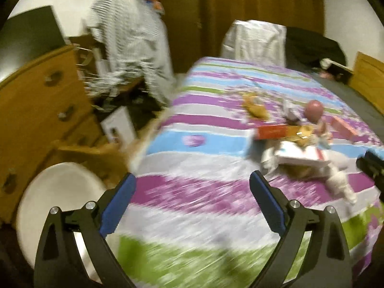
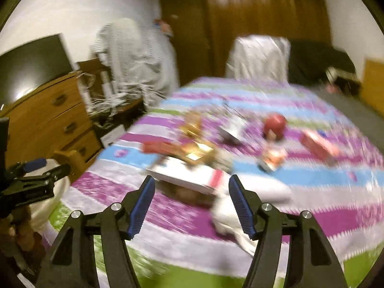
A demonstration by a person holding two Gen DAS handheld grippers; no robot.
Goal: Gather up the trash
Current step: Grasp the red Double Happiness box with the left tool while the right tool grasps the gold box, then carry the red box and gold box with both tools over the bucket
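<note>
A heap of trash lies on the striped bedspread (image 1: 192,144): a flat white box (image 2: 187,172), two red boxes (image 2: 319,144) (image 2: 158,147), a yellow wrapper (image 2: 192,122), a red ball (image 2: 274,122) and crumpled white paper (image 2: 228,216). My right gripper (image 2: 192,179) is open just short of the white box, with nothing between its blue pads. My left gripper (image 1: 192,176) is open wide over bare bedspread, left of the heap, where the white box (image 1: 297,153) shows. Each gripper appears at the edge of the other's view: right gripper (image 1: 370,165), left gripper (image 2: 45,166). Both views are blurred.
A round white bin (image 1: 60,192) stands by the bed's near left corner. Behind it is a wooden dresser (image 1: 36,100) with a dark screen (image 2: 31,64) on top. Striped clothes (image 1: 129,36) hang at the back; a wooden wardrobe (image 2: 264,24) and a white bag (image 2: 259,57) stand beyond the bed.
</note>
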